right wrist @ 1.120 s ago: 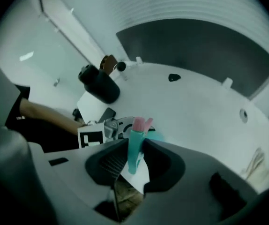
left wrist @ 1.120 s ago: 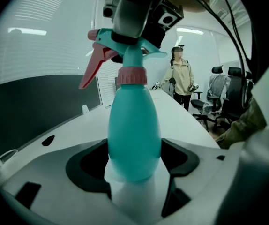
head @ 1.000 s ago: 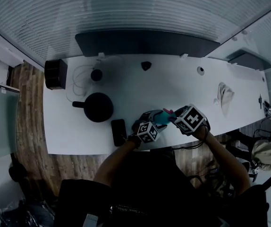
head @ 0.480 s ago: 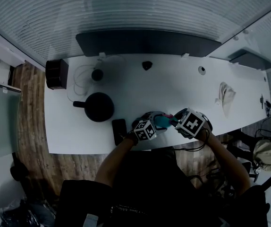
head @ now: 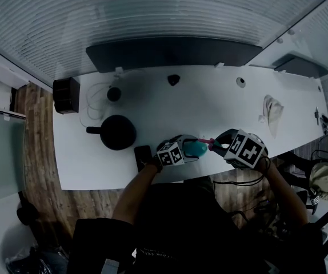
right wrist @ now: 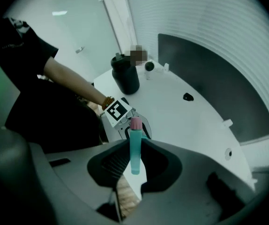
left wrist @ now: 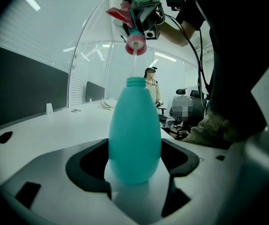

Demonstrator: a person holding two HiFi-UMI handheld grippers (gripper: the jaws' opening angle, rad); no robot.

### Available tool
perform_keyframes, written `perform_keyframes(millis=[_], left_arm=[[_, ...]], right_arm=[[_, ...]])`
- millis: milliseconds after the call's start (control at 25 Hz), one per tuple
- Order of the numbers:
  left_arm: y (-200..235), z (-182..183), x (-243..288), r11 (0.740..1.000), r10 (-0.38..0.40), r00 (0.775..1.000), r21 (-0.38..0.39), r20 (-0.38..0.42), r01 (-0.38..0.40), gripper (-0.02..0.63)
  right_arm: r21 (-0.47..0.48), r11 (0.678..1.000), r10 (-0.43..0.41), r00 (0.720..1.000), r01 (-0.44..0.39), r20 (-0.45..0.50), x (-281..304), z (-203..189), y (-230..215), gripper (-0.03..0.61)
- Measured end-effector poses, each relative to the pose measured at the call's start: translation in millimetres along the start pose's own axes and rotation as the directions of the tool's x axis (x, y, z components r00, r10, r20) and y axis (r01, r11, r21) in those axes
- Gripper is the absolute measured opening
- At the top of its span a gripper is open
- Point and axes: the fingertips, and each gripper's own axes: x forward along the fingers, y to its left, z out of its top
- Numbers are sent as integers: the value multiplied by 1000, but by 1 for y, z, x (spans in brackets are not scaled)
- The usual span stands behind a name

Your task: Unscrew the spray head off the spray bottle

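Gripping the teal, egg-shaped plastic spray bottle (left wrist: 134,125) by its rounded lower body, with the fingers (left wrist: 85,165) of the left gripper (left wrist: 135,151) closed against both of its sides and the open, capless neck pointing straight out past the fingertips. Holding the pink-and-teal plastic spray head (left wrist: 135,29) off the bottle, farther out beyond those fingertips, in line with the neck and apart from it. Trailing a thin clear dip tube (left wrist: 135,65) from the pink collar back toward the bottle's mouth. Pinching the spray head's teal stem with the right gripper (right wrist: 134,156), fingers closed on it, pink collar poking out just past the fingertips. Pointing both grippers tip to tip, with bottle and spray head between the two sets of fingers, above the near edge of the long white counter (head: 221,104). Showing, beyond the right fingers, the left gripper's marker cube (right wrist: 118,110) and, farther along, a tall black jug (right wrist: 125,76). Sharing the counter with a flat black phone (head: 143,157) just beside the left gripper on its outer side, a crumpled pale cloth (head: 270,114) well beyond the right fingers, and a black box (head: 67,95) at the far-left end.
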Motion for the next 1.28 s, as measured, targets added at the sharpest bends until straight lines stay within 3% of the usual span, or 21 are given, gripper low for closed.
perform_keyframes(millis=[120,200,320,440,600,680,720,1080,1280], left_arm=[[4,-2,-8,999,37,999,-30,4,-37,351],[8,-8,-22,996,79,997,-51,10,-78,351],[8,-11,-44,991,106,994,-80,21,-104,351],[9,-16,-60,987,131,991,-94,10,-130,351],[18,-21,-68,980,171,985,-103,-3,-171,351],[19,-24,-69,980,177,984,-95,-15,-177,351],[18,-25,-68,980,176,984,-87,-20,-177,350],[19,-31,-71,971,236,968,-16,-81,-238,351],[19,-26,-73,963,268,958,39,-100,-266,351]], right_arm=[[186,978,53,979,-90,195,-19,-12,-6,71],[311,929,81,929,-202,361,-33,-21,-9,71],[428,811,71,793,-400,605,-45,-34,-16,71],[458,695,27,656,-555,755,-38,-47,-14,71],[447,605,-29,543,-659,839,-33,-59,-10,71],[423,576,-50,486,-699,872,-35,-64,-10,71],[426,574,-55,486,-699,872,-34,-66,-10,71],[503,641,-41,628,-580,777,-23,-64,-10,71],[525,710,-41,716,-470,697,-24,-56,-12,71]])
